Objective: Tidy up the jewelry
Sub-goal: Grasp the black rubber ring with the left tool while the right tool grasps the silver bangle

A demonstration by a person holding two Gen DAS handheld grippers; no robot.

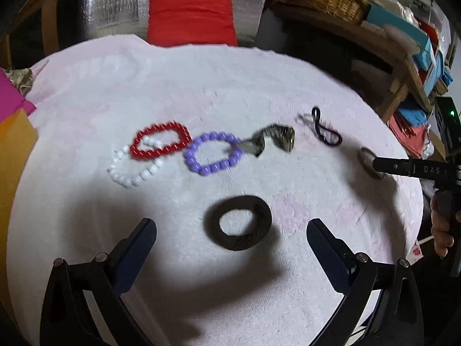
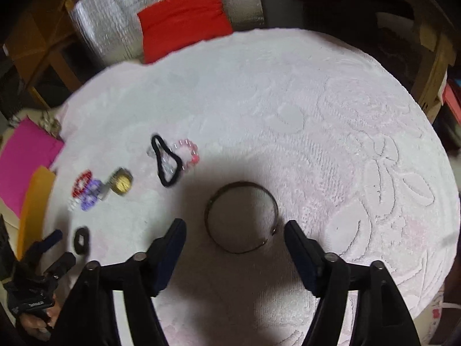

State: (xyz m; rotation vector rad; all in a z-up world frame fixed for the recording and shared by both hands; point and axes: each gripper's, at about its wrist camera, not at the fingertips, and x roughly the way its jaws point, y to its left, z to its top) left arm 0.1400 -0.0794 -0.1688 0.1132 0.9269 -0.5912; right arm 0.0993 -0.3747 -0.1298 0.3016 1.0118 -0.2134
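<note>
Both views dim w/ dark vignetted corners and strong fisheye bending at edges. Light prob. from overhead: broad soft shadows fall on the pale table [image 1: 288,92] cover under each hand-held gripper. Motion blur smears the beaded bracelets [image 1: 161,150] and bg clutter; the silver foil sheet [image 1: 115,0] glints.

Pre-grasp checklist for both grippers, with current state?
1. Left gripper jaws open: ok.
2. Black scrunchie lies just ahead, centred between the left jaws, not yet between the pads: ok.
3. Right gripper jaws open: ok.
4. Metal bangle lies flat, centred ahead of the right jaws: ok.
5. Neighbours clear of both targets: the purple bead bracelet and black cord loop lie apart: ok.
6. Height of jaws above the cloth: cannot tell.
</note>
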